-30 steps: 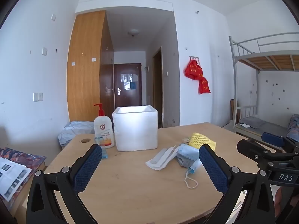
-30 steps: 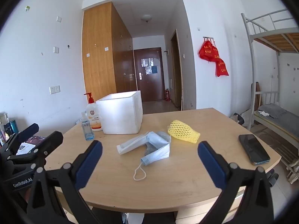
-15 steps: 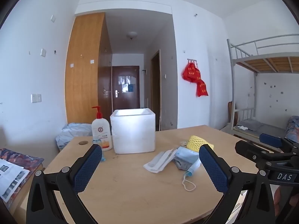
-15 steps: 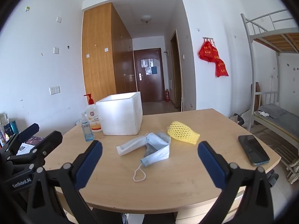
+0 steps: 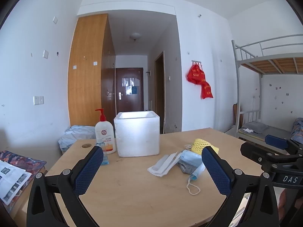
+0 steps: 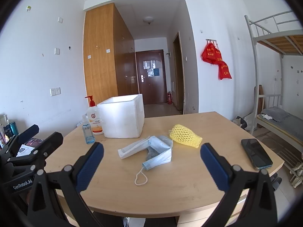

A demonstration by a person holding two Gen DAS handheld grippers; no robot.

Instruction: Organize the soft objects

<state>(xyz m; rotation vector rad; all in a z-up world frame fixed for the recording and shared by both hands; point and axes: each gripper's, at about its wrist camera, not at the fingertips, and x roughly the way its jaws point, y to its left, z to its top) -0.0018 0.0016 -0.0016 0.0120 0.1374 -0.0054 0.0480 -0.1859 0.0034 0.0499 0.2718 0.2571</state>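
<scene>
A white foam box (image 5: 137, 133) (image 6: 123, 120) stands open-topped at the back of the wooden table (image 5: 132, 194) (image 6: 180, 185). In front of it lie a white packet (image 5: 163, 163) (image 6: 132, 148), a blue face mask (image 5: 191, 159) (image 6: 161, 154) over a grey cloth (image 5: 186, 168), and a yellow foam net (image 5: 202, 144) (image 6: 184, 136). My left gripper (image 5: 152, 170) is open and empty above the table's near edge. My right gripper (image 6: 151, 167) is open and empty, just short of the mask.
A pump bottle (image 5: 105, 132) (image 6: 93, 119) and a small blue bottle (image 6: 88, 133) stand left of the box. A black phone (image 6: 256, 153) lies at the table's right edge. A bunk bed (image 6: 274, 75) stands to the right.
The left gripper has drifted a little, so the box and the pile sit slightly left and lower in its view. The right view is almost unchanged. Both grippers stay open.
</scene>
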